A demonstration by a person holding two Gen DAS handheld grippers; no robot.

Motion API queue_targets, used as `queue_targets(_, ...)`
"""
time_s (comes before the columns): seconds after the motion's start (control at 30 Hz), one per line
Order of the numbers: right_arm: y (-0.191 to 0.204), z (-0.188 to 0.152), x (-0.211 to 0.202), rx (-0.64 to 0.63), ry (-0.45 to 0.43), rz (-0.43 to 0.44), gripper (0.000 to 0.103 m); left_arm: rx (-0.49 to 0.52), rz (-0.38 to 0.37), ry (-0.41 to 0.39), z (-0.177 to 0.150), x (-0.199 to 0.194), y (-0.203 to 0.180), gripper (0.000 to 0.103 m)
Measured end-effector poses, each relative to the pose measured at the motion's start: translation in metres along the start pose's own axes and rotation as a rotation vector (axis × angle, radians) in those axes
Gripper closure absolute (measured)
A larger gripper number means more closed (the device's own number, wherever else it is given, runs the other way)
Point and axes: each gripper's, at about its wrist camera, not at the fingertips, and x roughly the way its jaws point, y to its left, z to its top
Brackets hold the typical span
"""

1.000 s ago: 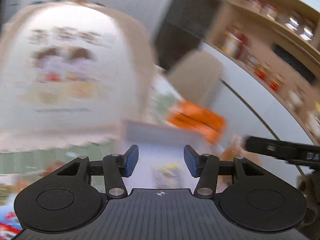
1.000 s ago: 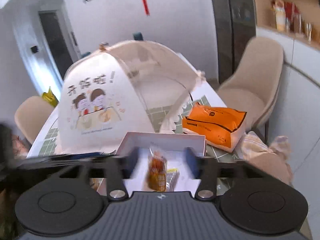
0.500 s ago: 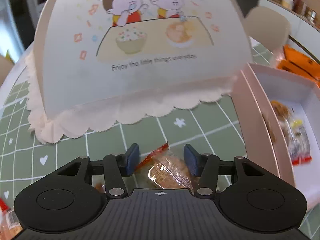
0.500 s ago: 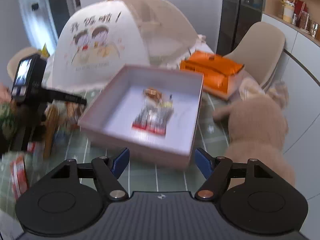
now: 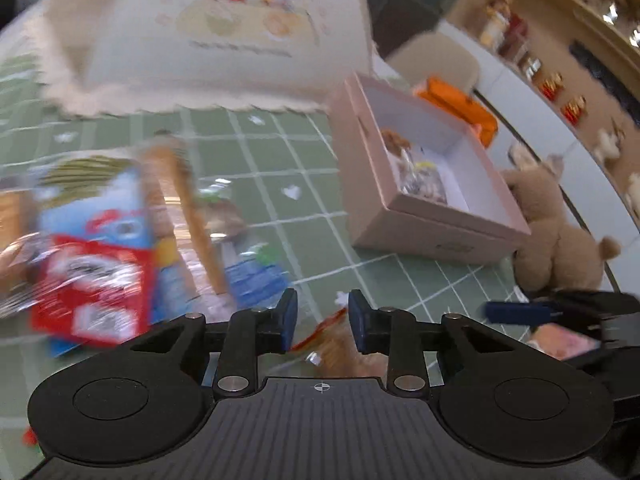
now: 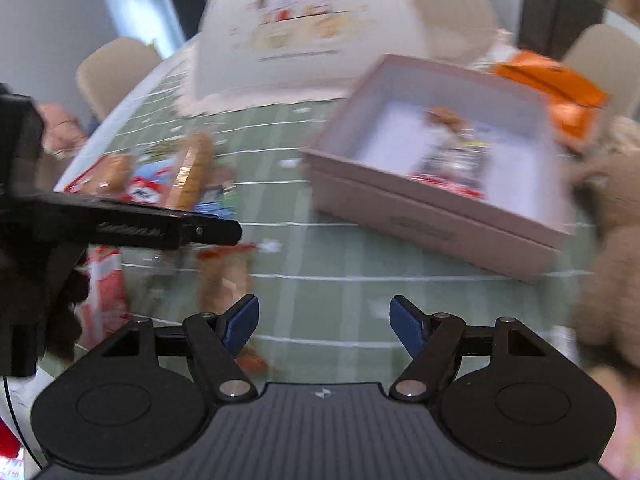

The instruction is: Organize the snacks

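My left gripper (image 5: 322,320) hangs low over the green checked tablecloth (image 5: 280,160). Its jaws are closing around a clear-wrapped orange snack (image 5: 336,346), and a gap still shows between the pads. In the right wrist view the same snack (image 6: 228,272) lies under the left gripper's black finger (image 6: 168,230). My right gripper (image 6: 324,318) is open over bare cloth, holding nothing. A pink box (image 5: 420,236) (image 6: 420,220) on the right holds a few wrapped snacks (image 5: 420,176) (image 6: 452,160). A blurred pile of loose packets (image 5: 100,280) (image 6: 160,184) lies to the left.
A white mesh food cover (image 5: 224,28) (image 6: 312,20) stands at the back of the table. An orange bag (image 5: 460,104) (image 6: 560,84) lies behind the box and a tan plush bear (image 5: 560,232) (image 6: 616,240) sits at its right. A beige chair (image 6: 116,68) stands at far left.
The left jaws have narrowed around the orange snack, and the view has swung back from the food cover. The right gripper has dropped lower and left, towards the table in front of the box.
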Motion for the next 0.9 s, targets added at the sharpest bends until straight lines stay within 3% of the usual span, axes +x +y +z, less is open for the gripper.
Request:
queue_targets(0.13, 0.027, 0.003, 0.026, -0.002, 0.064, 0.066, 0.034, -0.052, 0.119, -0.032, -0.007, -0.042, 0.018, 0.071)
queue_targets(0.17, 0.032, 0.002, 0.032, -0.015, 0.086, 0.057, 0.050, -0.061, 0.155, -0.033, -0.010, -0.049, 0.025, 0.071)
queue_targets(0.23, 0.036, -0.003, 0.038, -0.047, 0.099, 0.024, 0.063, -0.082, 0.250, -0.031, -0.023, -0.063, 0.040, 0.071)
queue_targets(0.33, 0.031, -0.010, 0.034, -0.065, 0.082, -0.024, 0.063, -0.153, 0.371, 0.002, -0.045, -0.074, 0.067, 0.071)
queue_targets(0.4, 0.021, -0.014, 0.030, -0.054, 0.073, -0.041, 0.063, -0.222, 0.394, 0.033, -0.058, -0.074, 0.082, 0.071)
queue_targets(0.47, 0.013, -0.019, 0.027, -0.042, 0.069, -0.079, 0.063, -0.258, 0.374, 0.013, -0.064, -0.075, 0.086, 0.071)
queue_targets(0.8, -0.019, -0.045, 0.007, 0.039, 0.067, -0.202, 0.062, -0.136, 0.128, 0.072, -0.045, -0.016, 0.010, 0.068)
queue_targets(0.9, -0.022, -0.055, 0.001, 0.040, 0.065, -0.230, 0.056, -0.100, 0.047, 0.094, -0.045, 0.001, -0.017, 0.068)
